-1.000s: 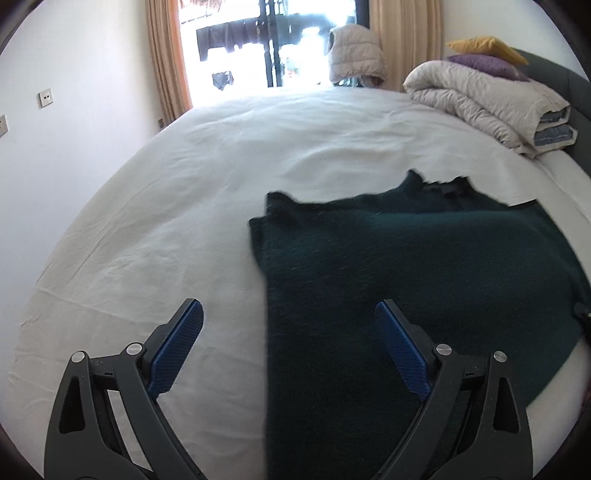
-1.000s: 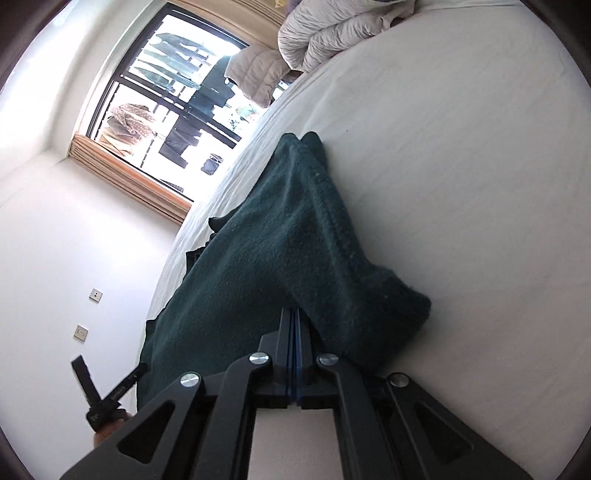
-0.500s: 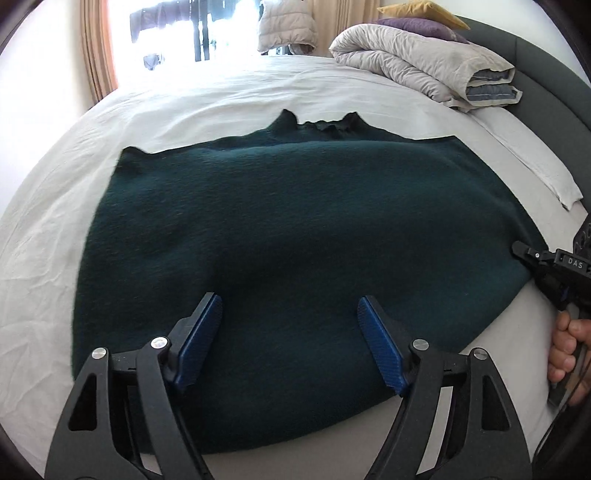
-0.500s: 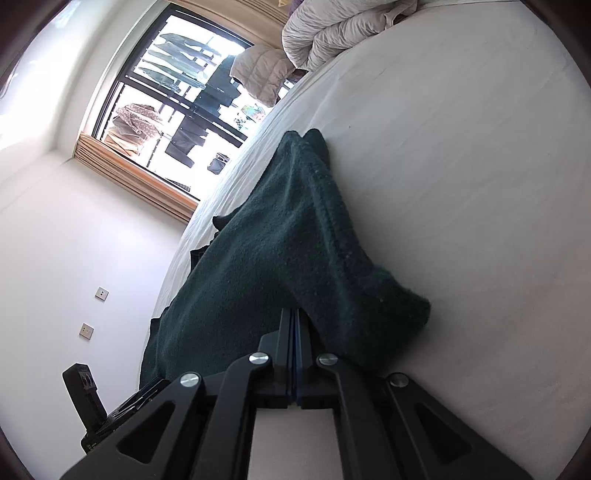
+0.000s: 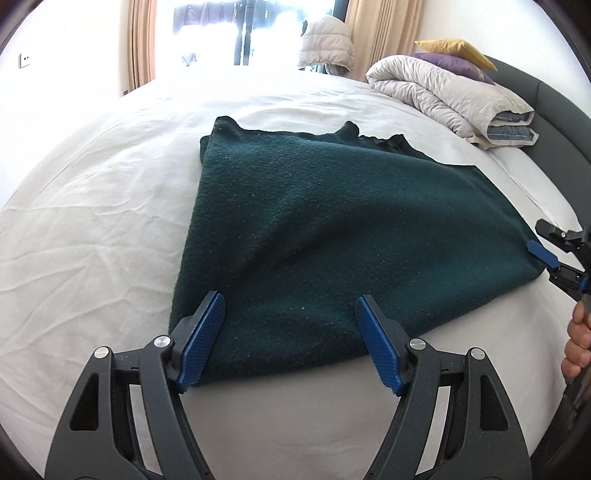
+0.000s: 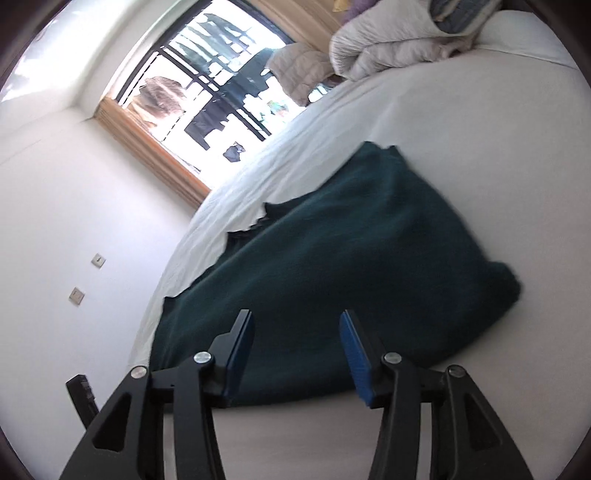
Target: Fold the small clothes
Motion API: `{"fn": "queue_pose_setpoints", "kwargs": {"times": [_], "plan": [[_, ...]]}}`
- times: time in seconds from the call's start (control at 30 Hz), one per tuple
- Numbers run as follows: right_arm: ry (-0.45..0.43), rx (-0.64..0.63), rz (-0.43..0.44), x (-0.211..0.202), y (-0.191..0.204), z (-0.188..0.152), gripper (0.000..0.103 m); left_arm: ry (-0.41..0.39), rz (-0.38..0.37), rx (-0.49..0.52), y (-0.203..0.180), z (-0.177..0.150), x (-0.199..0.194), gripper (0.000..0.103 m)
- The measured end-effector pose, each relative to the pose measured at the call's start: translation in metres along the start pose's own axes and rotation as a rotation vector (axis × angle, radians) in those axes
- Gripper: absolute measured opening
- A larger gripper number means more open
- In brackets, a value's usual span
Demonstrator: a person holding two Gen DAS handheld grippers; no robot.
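Tongs first: my left gripper (image 5: 290, 341) has its blue-padded fingers (image 5: 205, 341) spread wide, holding nothing, poised at the near hem of the dark green fuzzy knit sweater (image 5: 332, 240). I see the left pad over the sweater's near left corner and the right pad over its near edge, though I cannot tell whether either pad touches the cloth. My right gripper (image 6: 297, 354) is also apart and empty, its pads straddling the near edge of that sweater (image 6: 351, 266) in its own view; from the left wrist camera it (image 5: 550, 258) sits just beside the sweater's right corner, with the bare hand (image 5: 578, 345) holding it at the frame's right edge. Beyond the left tongs the sweater lies spread on the white wrinkled bed sheet (image 5: 92, 229), folded over along its left side, its collar at the far edge. Further off and to the right rests a rolled pale grey quilted duvet (image 5: 450, 99), with a purple cushion (image 5: 450, 64) and a mustard yellow cushion (image 5: 454, 50) behind it. Farthest, a bright window (image 5: 236, 33) between tan curtains (image 5: 142, 40).
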State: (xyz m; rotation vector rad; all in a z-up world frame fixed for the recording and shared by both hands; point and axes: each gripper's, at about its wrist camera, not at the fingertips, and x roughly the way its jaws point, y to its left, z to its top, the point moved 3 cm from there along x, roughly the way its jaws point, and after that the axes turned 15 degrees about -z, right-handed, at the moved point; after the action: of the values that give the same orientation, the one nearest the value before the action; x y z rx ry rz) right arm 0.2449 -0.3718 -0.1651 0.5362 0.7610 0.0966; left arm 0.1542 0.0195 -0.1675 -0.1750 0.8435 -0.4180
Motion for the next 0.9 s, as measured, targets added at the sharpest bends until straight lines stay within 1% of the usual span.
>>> {"fn": "queue_pose_setpoints", "kwargs": {"times": [0.07, 0.17, 0.23, 0.27, 0.3, 0.33, 0.37, 0.43, 0.5, 0.53, 0.57, 0.6, 0.63, 0.7, 0.73, 0.77, 0.87, 0.9], "plan": [[0.074, -0.067, 0.052, 0.015, 0.034, -0.011, 0.052, 0.005, 0.01, 0.008, -0.003, 0.002, 0.004, 0.074], [0.17, -0.129, 0.078, 0.042, 0.066, -0.032, 0.052, 0.01, 0.017, 0.013, -0.003, 0.001, 0.006, 0.074], [0.217, -0.146, 0.06, 0.058, 0.07, -0.044, 0.052, 0.009, 0.014, 0.012, -0.003, 0.001, 0.007, 0.074], [0.21, -0.144, 0.058, 0.06, 0.066, -0.045, 0.049, 0.008, 0.011, 0.011, -0.003, 0.0, 0.006, 0.074], [0.202, -0.131, 0.078, 0.06, 0.061, -0.045, 0.048, 0.007, 0.009, 0.011, -0.003, -0.001, 0.006, 0.074], [0.203, -0.109, 0.094, 0.059, 0.053, -0.042, 0.045, 0.006, 0.005, 0.009, -0.002, -0.001, 0.006, 0.074], [0.2, -0.087, 0.089, 0.057, 0.044, -0.039, 0.041, 0.004, 0.002, 0.007, -0.002, -0.001, 0.006, 0.074], [0.169, -0.038, 0.052, 0.049, 0.022, -0.03, 0.039, 0.001, 0.0, 0.005, -0.002, -0.001, 0.005, 0.074], [0.123, 0.035, -0.019, 0.036, -0.006, -0.019, 0.039, -0.002, -0.005, 0.001, -0.002, -0.002, 0.003, 0.074], [0.1, 0.073, -0.04, 0.029, -0.019, -0.015, 0.039, -0.005, -0.01, -0.004, -0.001, -0.002, 0.002, 0.074], [0.07, 0.113, -0.104, 0.019, -0.033, -0.011, 0.045, -0.006, -0.014, -0.009, -0.001, -0.002, 0.002, 0.074], [0.037, 0.148, -0.16, 0.01, -0.044, -0.008, 0.045, -0.007, -0.018, -0.015, 0.0, -0.003, 0.0, 0.074], [0.011, 0.184, -0.19, 0.0, -0.055, -0.007, 0.045, -0.01, -0.022, -0.021, 0.0, -0.003, -0.002, 0.074], [-0.048, 0.244, -0.239, -0.022, -0.068, -0.008, 0.054, -0.026, -0.041, -0.052, 0.001, -0.005, -0.009, 0.074], [-0.082, 0.258, -0.254, -0.033, -0.07, -0.01, 0.062, -0.044, -0.062, -0.083, 0.003, -0.006, -0.015, 0.074], [-0.106, 0.259, -0.255, -0.041, -0.07, -0.012, 0.065, -0.066, -0.087, -0.12, 0.006, -0.008, -0.023, 0.074], [-0.128, 0.234, -0.222, -0.052, -0.059, -0.017, 0.065, -0.128, -0.14, -0.229, 0.015, -0.017, -0.044, 0.074], [-0.126, 0.227, -0.202, -0.052, -0.053, -0.018, 0.065, -0.143, -0.141, -0.259, 0.018, -0.02, -0.051, 0.079]]}}
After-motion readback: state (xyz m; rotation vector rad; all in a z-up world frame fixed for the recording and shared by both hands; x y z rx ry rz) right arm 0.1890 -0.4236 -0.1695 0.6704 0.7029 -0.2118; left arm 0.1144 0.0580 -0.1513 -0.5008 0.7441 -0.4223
